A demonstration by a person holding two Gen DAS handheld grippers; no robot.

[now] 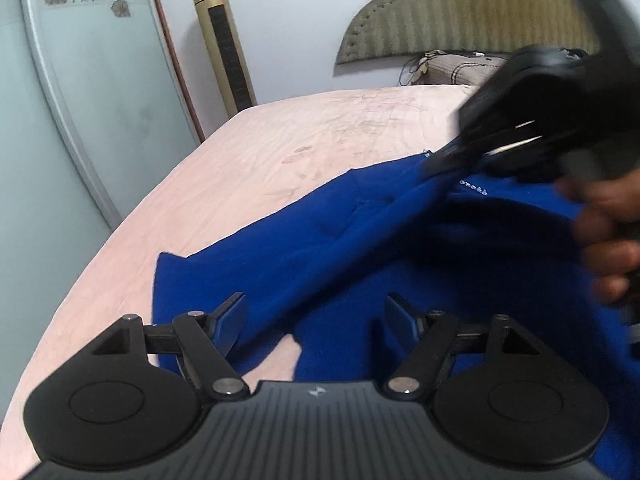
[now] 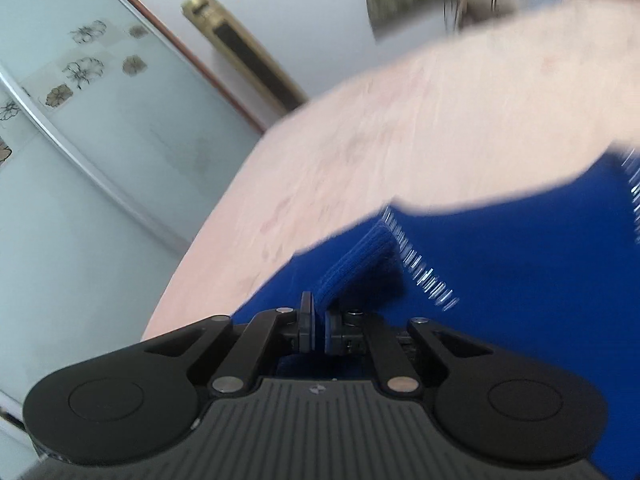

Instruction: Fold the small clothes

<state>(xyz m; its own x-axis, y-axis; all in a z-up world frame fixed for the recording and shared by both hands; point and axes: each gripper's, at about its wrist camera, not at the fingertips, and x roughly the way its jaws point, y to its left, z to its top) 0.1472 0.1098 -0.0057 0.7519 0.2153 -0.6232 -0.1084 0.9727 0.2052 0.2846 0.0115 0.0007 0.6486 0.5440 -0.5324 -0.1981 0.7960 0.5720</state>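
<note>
**Right pinch made, fold barely begun**

Blue garment lies on the bed, spread over the near right part of the pink sheet. Not flat: a raised ridge of cloth runs up toward the right hand-held gripper, and a bare wedge of sheet shows under the near hem. A row of small sparkling studs sits near the top edge, which I take for the neckline or shoulder.

Right hand-held gripper: from its own wrist view, jaws closed down on a ribbed band of the blue cloth, likely a cuff or hem end, which stands up from between the pads. The view is blurred, so I cannot say how deep the bite is. A person's hand grips its handle at the right edge of the left view.

Left hand-held gripper: jaws wide, nothing between the pads, hovering above the near edge of the garment. Whether it touches the cloth I cannot tell.

Progress, as I judge it: early. No tidy fold line visible, the garment is loosely laid with one end lifted. What seems left: carry the pinched end across the body, take the near edge with the left, fold it over, then flatten. No other clothes in view, folded or waiting.

Background: gold tower fan against the wall, padded headboard at the far end.
</note>
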